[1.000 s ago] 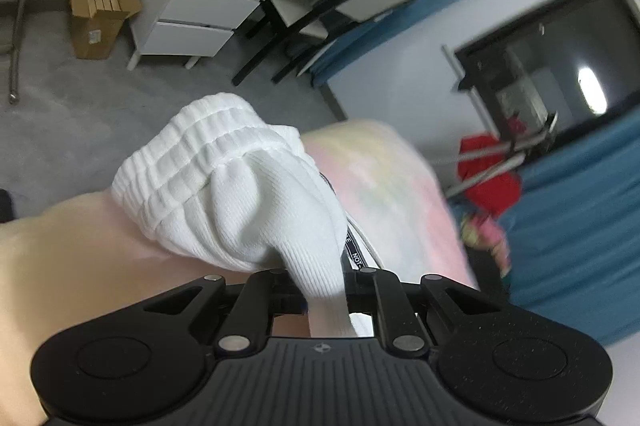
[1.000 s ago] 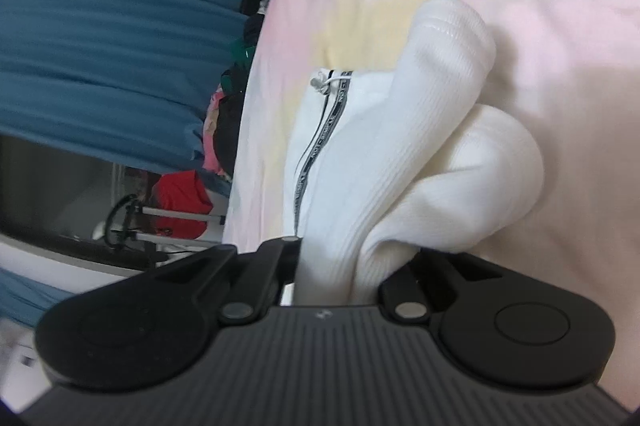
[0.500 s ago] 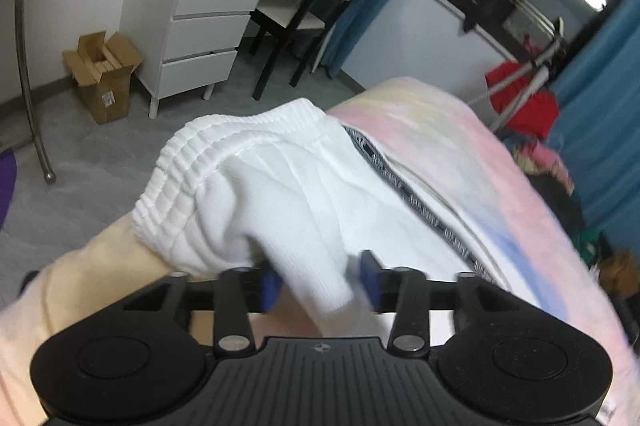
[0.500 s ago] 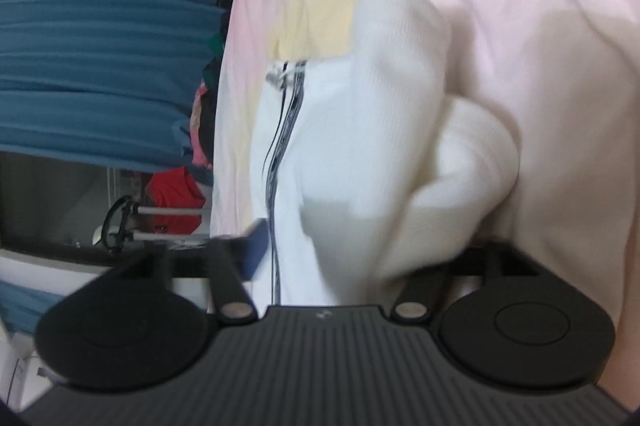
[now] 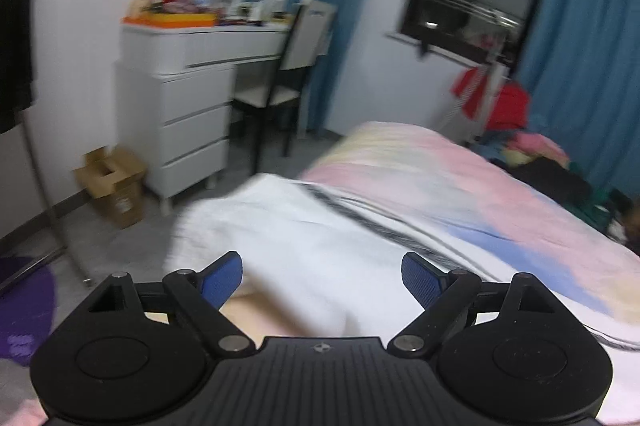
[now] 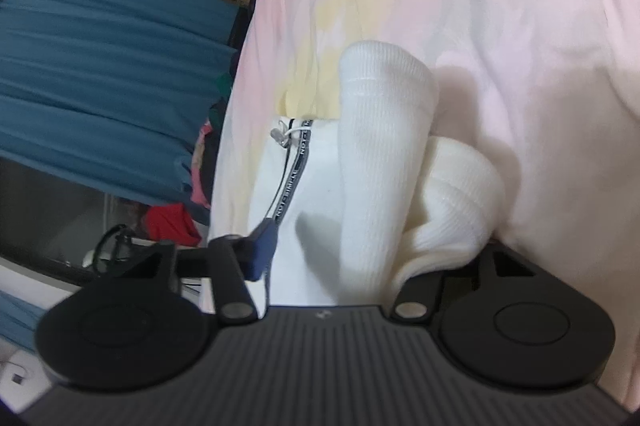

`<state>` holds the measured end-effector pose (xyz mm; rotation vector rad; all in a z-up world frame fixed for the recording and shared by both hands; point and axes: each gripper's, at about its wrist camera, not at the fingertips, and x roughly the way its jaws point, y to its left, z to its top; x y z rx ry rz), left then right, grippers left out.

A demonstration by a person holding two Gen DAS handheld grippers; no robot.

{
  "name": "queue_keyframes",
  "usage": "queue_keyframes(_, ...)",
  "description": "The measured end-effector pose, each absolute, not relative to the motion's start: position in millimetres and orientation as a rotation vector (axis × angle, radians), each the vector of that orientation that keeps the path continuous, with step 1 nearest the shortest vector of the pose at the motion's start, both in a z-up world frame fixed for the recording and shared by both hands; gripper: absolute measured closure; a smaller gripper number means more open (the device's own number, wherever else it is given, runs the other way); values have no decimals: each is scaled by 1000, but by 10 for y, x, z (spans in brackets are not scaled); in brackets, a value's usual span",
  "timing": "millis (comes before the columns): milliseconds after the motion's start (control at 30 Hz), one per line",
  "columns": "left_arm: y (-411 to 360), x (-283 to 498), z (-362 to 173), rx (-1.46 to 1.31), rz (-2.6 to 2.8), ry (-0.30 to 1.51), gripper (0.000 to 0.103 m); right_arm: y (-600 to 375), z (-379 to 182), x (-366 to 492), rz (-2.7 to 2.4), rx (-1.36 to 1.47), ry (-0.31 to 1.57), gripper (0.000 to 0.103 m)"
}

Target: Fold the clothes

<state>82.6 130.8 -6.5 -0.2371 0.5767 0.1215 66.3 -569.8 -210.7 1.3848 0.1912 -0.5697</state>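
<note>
A white ribbed garment [image 5: 304, 242] with a black lettered stripe lies on the pastel bedspread [image 5: 460, 182]. My left gripper [image 5: 322, 280] is open just above its near edge, blue pads spread wide, nothing between them. In the right wrist view the same garment [image 6: 372, 178] lies bunched, with a rolled cuff and a drawstring [image 6: 286, 136]. My right gripper [image 6: 360, 258] is open; its left blue pad [image 6: 262, 250] shows and the right one is hidden under the folded cloth.
A white drawer unit and desk [image 5: 180, 106] with a chair [image 5: 280, 86] stand past the bed's end. A cardboard box [image 5: 114, 182] sits on the grey floor. Blue curtains [image 5: 592, 66], a dark window and a clothes pile [image 5: 532, 150] lie to the right.
Both grippers have opened and let go of the white garment. The left gripper has tilted up and the garment has dropped flat onto the bed.
</note>
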Motion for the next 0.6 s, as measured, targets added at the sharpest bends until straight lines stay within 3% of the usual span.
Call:
queue_keyframes(33, 1144, 867, -79, -222, 92, 575, 15, -5700, -2096, 694, -579, 1375, 203, 65)
queue_keyframes(67, 972, 912, -106, -206, 59, 577, 14, -5699, -2083, 711, -610, 1335, 239, 87)
queue_keyframes(100, 800, 962, -149, -193, 28, 584, 14, -5704, -2092, 708, -650, 1285, 292, 91)
queue_keyframes(333, -34, 1233, -705, -105, -116, 601, 15, -5494, -1967, 922, -763, 1137, 312, 92)
queue_keyframes(600, -202, 1265, -1260, -29, -107, 672, 13, -5586, -1908, 850, -778, 925, 363, 92)
